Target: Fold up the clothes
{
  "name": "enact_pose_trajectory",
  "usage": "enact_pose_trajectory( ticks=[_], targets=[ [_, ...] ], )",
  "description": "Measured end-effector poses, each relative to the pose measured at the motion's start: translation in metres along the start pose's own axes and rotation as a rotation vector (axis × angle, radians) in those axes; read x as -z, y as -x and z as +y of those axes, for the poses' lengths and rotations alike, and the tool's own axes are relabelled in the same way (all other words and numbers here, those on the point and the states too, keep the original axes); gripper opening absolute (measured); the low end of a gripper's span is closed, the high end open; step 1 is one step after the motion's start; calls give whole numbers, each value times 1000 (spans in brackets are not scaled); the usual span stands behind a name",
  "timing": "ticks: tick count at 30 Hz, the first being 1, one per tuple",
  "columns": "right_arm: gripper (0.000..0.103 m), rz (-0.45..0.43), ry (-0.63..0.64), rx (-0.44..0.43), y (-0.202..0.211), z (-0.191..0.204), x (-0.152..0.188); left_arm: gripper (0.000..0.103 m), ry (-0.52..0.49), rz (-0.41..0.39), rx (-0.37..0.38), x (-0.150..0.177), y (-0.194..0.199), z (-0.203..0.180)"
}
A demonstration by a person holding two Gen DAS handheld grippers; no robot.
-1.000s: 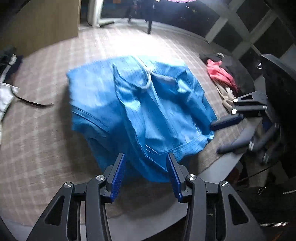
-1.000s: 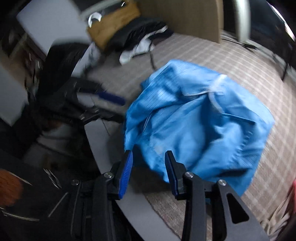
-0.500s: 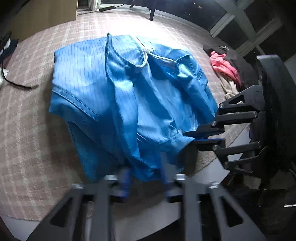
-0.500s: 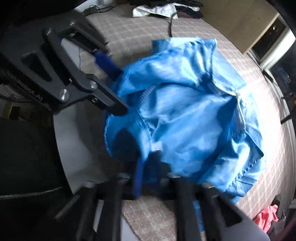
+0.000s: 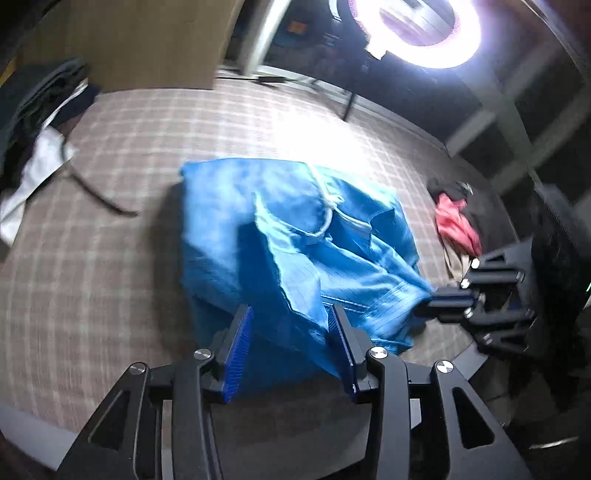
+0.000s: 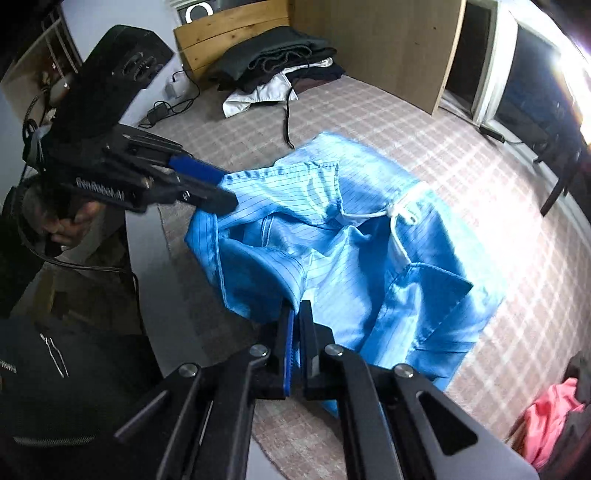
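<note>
A blue striped garment (image 5: 295,251) lies crumpled on the checked cloth of the table, also seen in the right wrist view (image 6: 354,251). My left gripper (image 5: 290,332) is open, its jaws on either side of the garment's raised near hem; in the right wrist view (image 6: 221,188) its fingers reach the hem's left corner. My right gripper (image 6: 296,314) is shut on a fold of the near hem and lifts it slightly; in the left wrist view (image 5: 439,299) it pinches the hem's right corner.
A pile of dark and white clothes (image 6: 273,74) with a black cord lies at the far left. A pink and black heap (image 5: 458,221) lies at the right. The table's grey edge (image 6: 147,243) runs along the near side. A ring light (image 5: 417,33) glares overhead.
My right gripper has shut on the garment's near hem. Both grippers rose from low at the hem. My left gripper's jaws stand open around the lifted hem.
</note>
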State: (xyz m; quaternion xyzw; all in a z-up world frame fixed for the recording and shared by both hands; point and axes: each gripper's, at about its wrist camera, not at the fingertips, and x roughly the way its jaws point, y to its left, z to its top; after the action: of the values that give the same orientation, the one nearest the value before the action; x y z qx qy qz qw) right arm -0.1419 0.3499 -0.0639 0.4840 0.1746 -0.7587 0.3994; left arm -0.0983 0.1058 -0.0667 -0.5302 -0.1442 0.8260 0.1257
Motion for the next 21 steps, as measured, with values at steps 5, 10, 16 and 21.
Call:
enact_pose_trajectory(
  ticks=[5,10,16,21],
  targets=[
    [3,-5,44,18,-16,18,-6,56,91,44,-95,17,4,-8],
    [3,5,107,15,-36,35,-2,56,234,100,-129,32,-12,-7],
    [3,1,157,9,-42,43,0,37,280,129,-136,38,-34,-12],
    [3,13,175,-1,-45,39,6,26,314,115,-110,46,-38,-3]
  ],
)
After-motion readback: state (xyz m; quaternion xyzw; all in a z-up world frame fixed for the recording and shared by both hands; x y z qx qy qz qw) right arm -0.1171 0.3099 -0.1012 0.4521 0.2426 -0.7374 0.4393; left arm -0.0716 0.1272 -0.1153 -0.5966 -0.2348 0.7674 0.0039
